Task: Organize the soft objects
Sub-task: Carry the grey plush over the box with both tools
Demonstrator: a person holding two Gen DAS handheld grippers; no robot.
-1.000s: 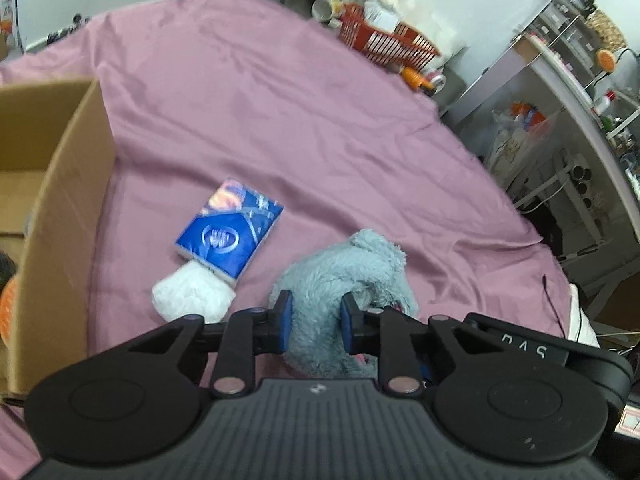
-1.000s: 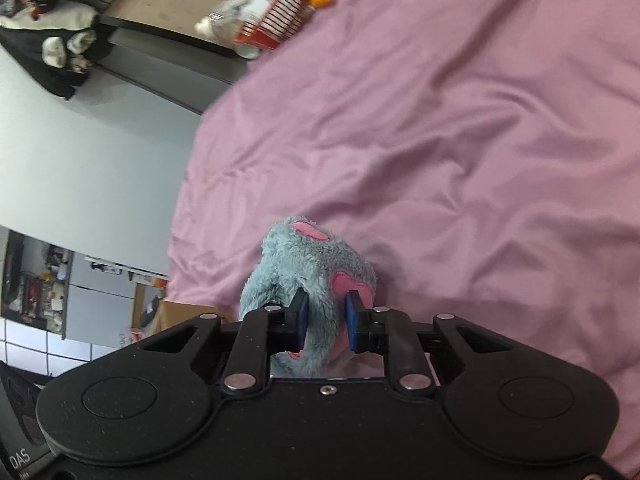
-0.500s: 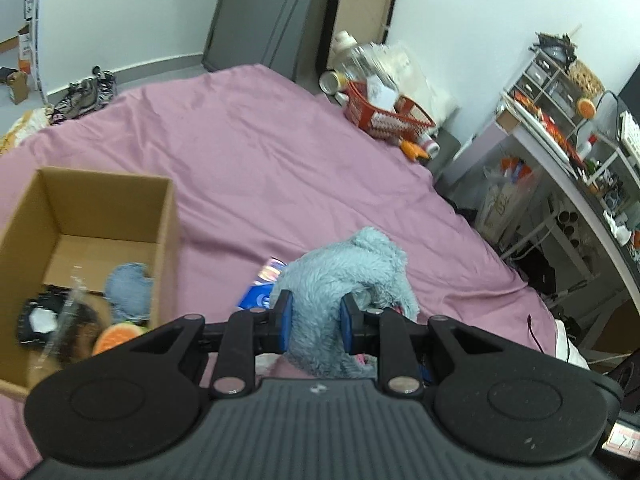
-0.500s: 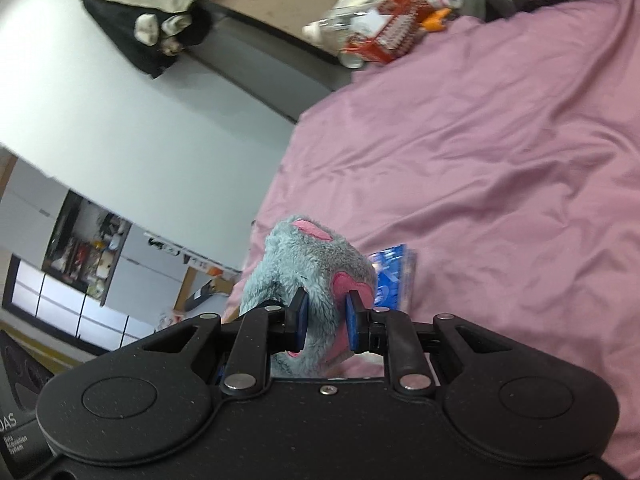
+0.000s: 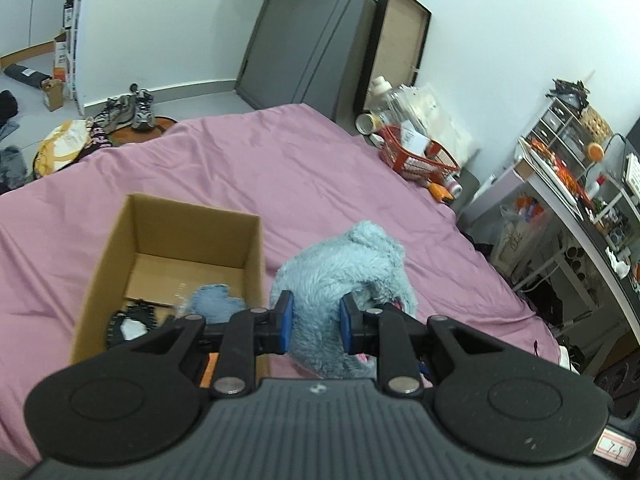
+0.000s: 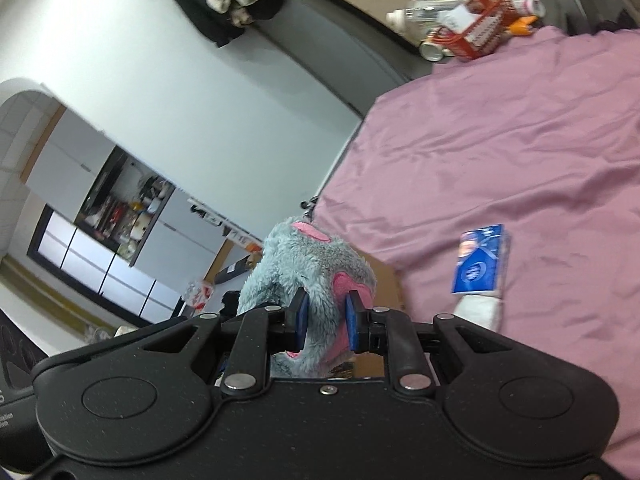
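1. Firstly, from the left wrist I see my left gripper [image 5: 315,322] clamped on the blue plush toy [image 5: 344,264], lifted beside the cardboard box [image 5: 256,256] on the pink bedsheet [image 5: 280,168]. My gripper hides the box's front and most of what lies inside.
2. From the right wrist, my right gripper [image 6: 325,321] pinches the same toy [image 6: 308,264]. Beyond, a tissue pack [image 6: 482,260] lies on the sheet, and my gripper partly covers a white bundle [image 6: 478,312].

The open brown cardboard box [image 5: 176,256] stood on the wrinkled mauve bedsheet [image 5: 280,176], its mouth unobstructed from above; a blue fabric piece [image 5: 216,302] and a dark item [image 5: 130,320] covered part of its floor, the far half bare. The fluffy grey-blue plush toy [image 5: 344,268] hung just beside the box's right wall. Beyond, the sheet lay open up to the red plastic basket [image 5: 420,156]. A blue tissue pack [image 6: 480,260] and white bundle [image 6: 478,312] lay on the sheet, apart from the box.
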